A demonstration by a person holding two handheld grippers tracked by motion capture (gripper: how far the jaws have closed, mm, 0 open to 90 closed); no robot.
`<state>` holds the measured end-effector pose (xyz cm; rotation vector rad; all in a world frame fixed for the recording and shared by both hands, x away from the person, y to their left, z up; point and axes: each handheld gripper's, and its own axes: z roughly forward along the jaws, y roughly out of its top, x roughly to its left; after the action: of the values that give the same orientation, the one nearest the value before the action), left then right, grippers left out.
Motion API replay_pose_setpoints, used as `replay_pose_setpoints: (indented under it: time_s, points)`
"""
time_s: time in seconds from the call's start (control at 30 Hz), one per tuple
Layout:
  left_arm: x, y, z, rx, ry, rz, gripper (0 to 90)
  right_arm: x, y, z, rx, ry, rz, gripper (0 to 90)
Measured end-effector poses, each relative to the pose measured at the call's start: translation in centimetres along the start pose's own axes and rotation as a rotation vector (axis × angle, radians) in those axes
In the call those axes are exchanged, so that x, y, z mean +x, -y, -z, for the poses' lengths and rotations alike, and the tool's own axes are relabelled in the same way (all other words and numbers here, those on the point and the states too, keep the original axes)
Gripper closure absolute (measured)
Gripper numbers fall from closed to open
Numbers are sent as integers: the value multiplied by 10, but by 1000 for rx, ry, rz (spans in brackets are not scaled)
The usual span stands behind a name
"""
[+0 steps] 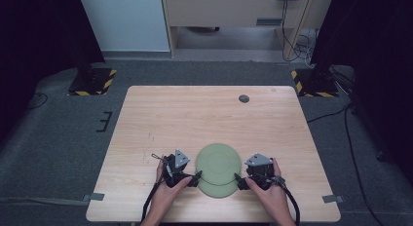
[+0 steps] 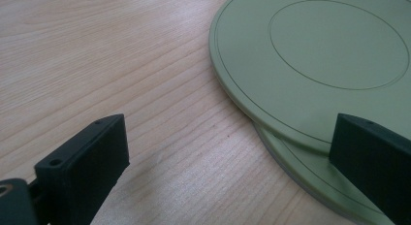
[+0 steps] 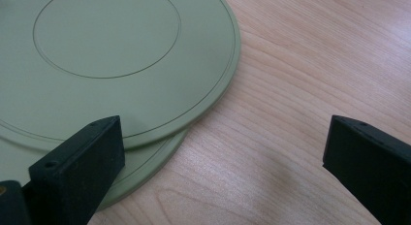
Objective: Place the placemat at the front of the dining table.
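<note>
Two pale green plates lie near the front middle of the wooden table (image 1: pixel 209 114). The upper plate (image 1: pixel 218 162) (image 2: pixel 320 65) (image 3: pixel 111 60) rests shifted back on the lower plate (image 1: pixel 217 188) (image 2: pixel 310 179) (image 3: pixel 145 171), whose front rim sticks out. My left gripper (image 1: pixel 198 176) (image 2: pixel 232 162) is open at the stack's left edge, one jaw over the plates' rim and the other over bare wood. My right gripper (image 1: pixel 237 178) (image 3: pixel 223 162) is open at the stack's right edge, in the same straddling stance. Nothing is held between either pair of jaws.
A small dark round cap (image 1: pixel 244 98) sits in the tabletop near its far edge. Grey tape tabs (image 1: pixel 96 197) mark the front corners. Dark stands with yellow-black bases (image 1: pixel 92 80) flank the table on the carpet.
</note>
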<state>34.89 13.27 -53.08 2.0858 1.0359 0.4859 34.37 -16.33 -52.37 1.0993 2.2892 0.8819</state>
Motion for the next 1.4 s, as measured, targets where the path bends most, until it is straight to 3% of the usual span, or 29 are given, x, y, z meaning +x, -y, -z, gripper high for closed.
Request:
replay_pose_setpoints:
  time_s: [0.33, 0.5, 0.63, 0.87, 1.0, 1.17, 1.23, 1.4]
  points:
    - [0, -1, 0, -2, -2, -10, 4, -1, 0, 0, 2, -17, -10, 42]
    - [0, -2, 3, -4, 6, -19, 16, -7, 0, 1, 32, -41, -31, 60]
    - [2, -2, 5, -5, 6, -22, 16, -11, -5, 5, 48, -21, 2, 55]
    - [5, -2, 7, -6, 5, -21, 19, -18, -23, 14, 54, -29, 43, 51]
    - [5, -2, 7, -6, 8, -23, 21, -18, -40, 12, 86, -37, 114, 60]
    - [5, -2, 8, -6, 12, -19, 21, -17, -52, 9, 105, -43, 143, 70]
    - [6, -2, 9, -8, 12, -19, 21, -19, -66, 8, 129, -47, 174, 86]
    - [7, -2, 9, -10, 13, -14, 21, -21, -84, 7, 133, -51, 200, 101]
